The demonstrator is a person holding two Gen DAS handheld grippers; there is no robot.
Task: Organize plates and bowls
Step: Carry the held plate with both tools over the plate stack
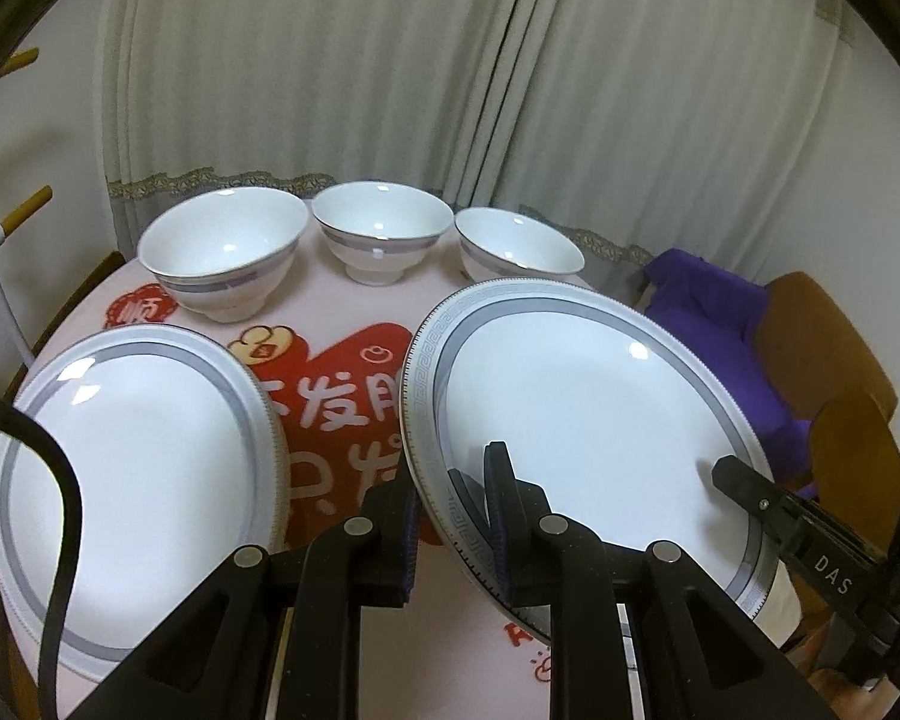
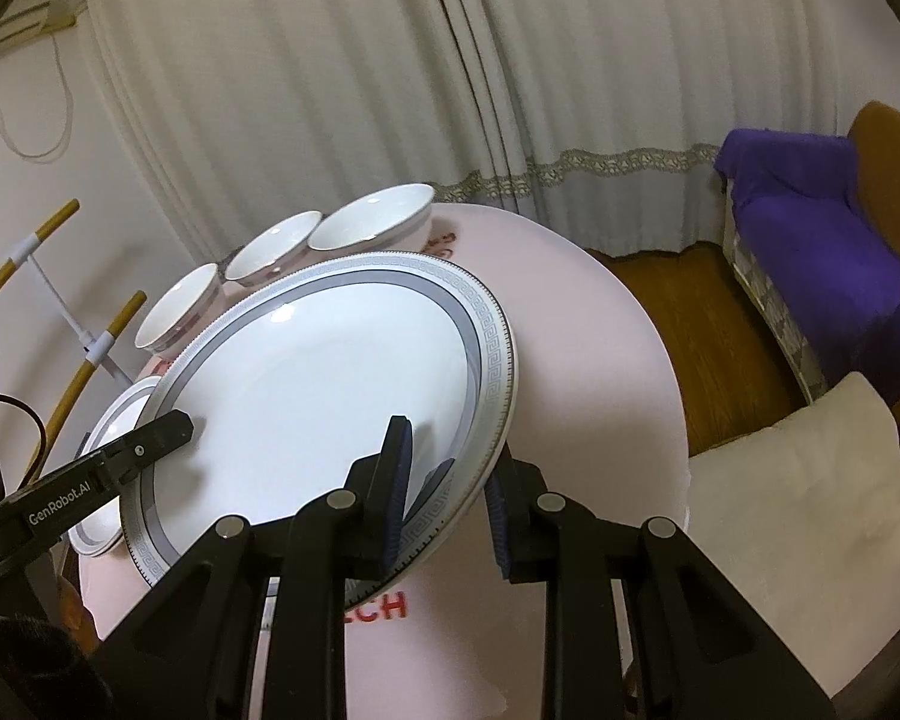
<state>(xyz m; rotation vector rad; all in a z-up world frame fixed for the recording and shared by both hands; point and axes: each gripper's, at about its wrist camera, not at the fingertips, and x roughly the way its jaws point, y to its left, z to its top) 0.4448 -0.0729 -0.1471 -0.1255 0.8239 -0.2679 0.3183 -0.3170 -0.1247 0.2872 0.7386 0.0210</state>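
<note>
Both the left claw (image 1: pixel 456 510) and right claw (image 2: pixel 444 498) pinch the plate (image 1: pixel 570 408) at opposite rims; stiff, glossy, breakable; likely slippery.

Right gripper (image 2: pixel 447 498): clamped on the near rim of the large plate (image 2: pixel 306 384).
Left gripper (image 2: pixel 168 429): its finger lies on the plate's left rim.
Plate: tilted, clear of the counter (image 2: pixel 600 360).
Bowls (image 2: pixel 270 255): three in a row behind the plate.
Second plate (image 2: pixel 117 414): low at left, mostly hidden.

Tilted raised plate (image 1: pixel 576 414), flat plate (image 1: pixel 132 450), three bowls (image 1: pixel 378 228)
</note>
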